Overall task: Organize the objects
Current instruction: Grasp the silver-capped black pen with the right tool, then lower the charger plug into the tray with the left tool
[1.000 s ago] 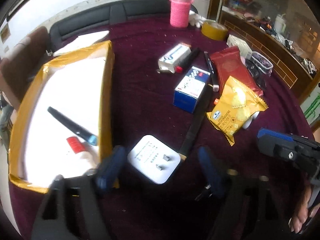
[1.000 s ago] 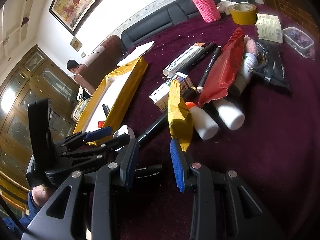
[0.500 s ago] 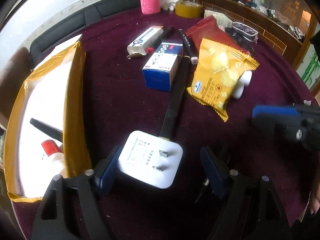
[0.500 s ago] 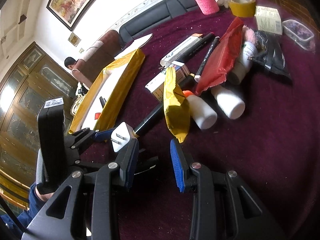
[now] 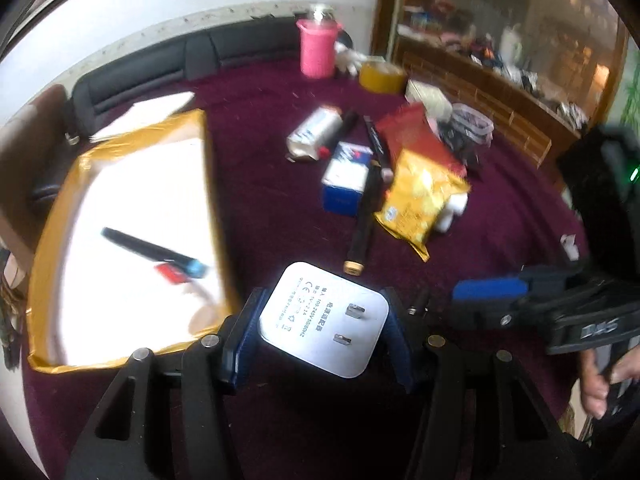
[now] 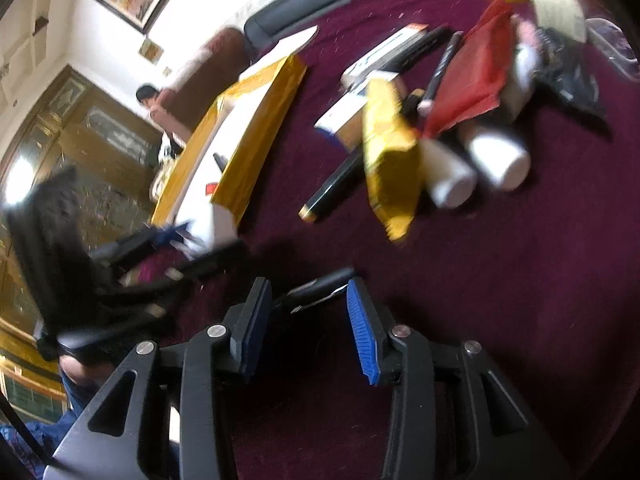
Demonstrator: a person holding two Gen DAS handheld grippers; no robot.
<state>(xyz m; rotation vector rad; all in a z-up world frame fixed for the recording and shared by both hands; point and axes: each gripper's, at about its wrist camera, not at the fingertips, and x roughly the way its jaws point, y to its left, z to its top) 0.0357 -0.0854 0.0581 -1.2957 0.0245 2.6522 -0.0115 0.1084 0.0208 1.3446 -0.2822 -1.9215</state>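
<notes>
My left gripper [image 5: 324,320] is shut on a white power adapter [image 5: 304,304], both blue pads against its sides, prongs facing up; the jaws are still closing. It hangs just right of a gold box [image 5: 208,184] with a white inside, which holds a black pen [image 5: 140,246] and a red-capped bottle [image 5: 170,272]. In the right wrist view my right gripper [image 6: 308,300] stands over the maroon tablecloth [image 6: 500,280], its jaws opening. A slim black object [image 6: 320,284] lies between its tips, untouched by the pads. The left gripper there is blurred.
Right of the box lie a blue-and-white carton [image 5: 348,184], a long black marker [image 5: 364,224], a yellow snack bag [image 5: 420,200], a red packet [image 5: 416,136] and white bottles [image 6: 496,156]. A pink cup [image 5: 318,52] and tape roll [image 5: 380,74] stand at the back. A person [image 6: 152,104] sits far left.
The left jaws have closed on the white adapter and lifted it off the cloth, nearer the gold box. The right jaws have widened a little; that hand has barely moved.
</notes>
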